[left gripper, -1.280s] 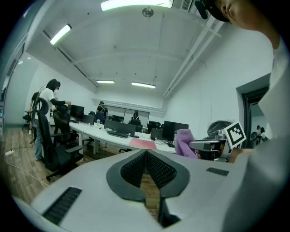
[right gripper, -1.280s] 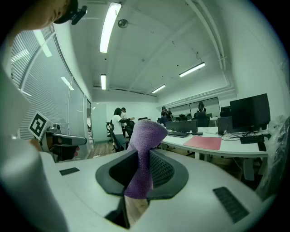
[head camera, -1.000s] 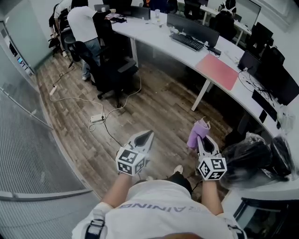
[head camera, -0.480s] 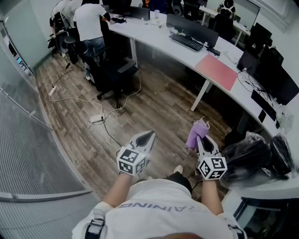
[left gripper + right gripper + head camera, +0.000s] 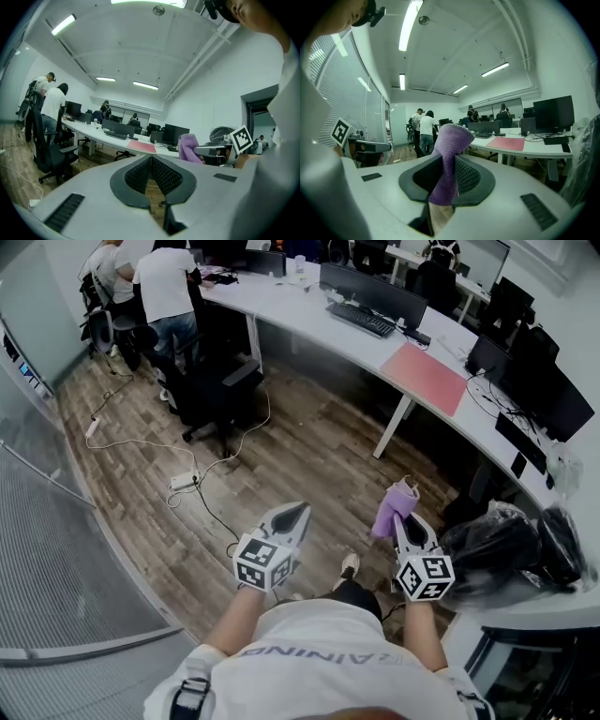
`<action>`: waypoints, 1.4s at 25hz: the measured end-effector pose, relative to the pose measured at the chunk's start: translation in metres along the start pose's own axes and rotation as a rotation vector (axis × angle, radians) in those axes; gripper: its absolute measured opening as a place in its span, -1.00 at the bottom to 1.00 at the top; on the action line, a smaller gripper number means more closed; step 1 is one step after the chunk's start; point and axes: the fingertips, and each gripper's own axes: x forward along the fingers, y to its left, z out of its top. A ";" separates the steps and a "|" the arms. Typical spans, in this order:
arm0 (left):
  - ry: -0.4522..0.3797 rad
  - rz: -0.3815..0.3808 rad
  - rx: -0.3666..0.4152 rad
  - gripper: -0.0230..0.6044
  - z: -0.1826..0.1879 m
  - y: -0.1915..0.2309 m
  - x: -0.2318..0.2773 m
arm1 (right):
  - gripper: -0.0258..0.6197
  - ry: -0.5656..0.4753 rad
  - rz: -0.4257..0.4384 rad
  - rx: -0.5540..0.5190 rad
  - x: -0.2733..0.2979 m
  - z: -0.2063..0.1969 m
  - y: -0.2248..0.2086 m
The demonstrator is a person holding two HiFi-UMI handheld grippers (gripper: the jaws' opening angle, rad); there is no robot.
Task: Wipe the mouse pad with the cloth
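Comparing with a second ago, both grippers hold their places while the room has slid slightly leftward in the head view. The left gripper [image 5: 298,510] has its jaws pressed together on nothing. The right gripper [image 5: 405,519] pinches the purple cloth [image 5: 394,502], which sticks up from its jaws. Below lies a wooden floor [image 5: 309,451] with a power strip [image 5: 184,480]. The pink mouse pad [image 5: 424,378] rests on the curved white desk [image 5: 300,307], well apart from the cloth.
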 end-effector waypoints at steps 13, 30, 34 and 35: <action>0.038 0.035 -0.001 -0.82 0.019 0.041 0.063 | -0.63 0.007 0.050 0.029 0.079 0.015 -0.036; 0.033 0.055 0.023 -0.82 0.079 0.052 0.241 | -0.63 -0.011 0.087 0.056 0.186 0.069 -0.183; 0.027 0.060 0.032 -0.82 0.090 0.048 0.289 | -0.63 -0.009 0.085 0.064 0.202 0.075 -0.228; 0.027 0.062 0.033 -0.82 0.091 0.046 0.299 | -0.63 -0.008 0.086 0.064 0.206 0.076 -0.237</action>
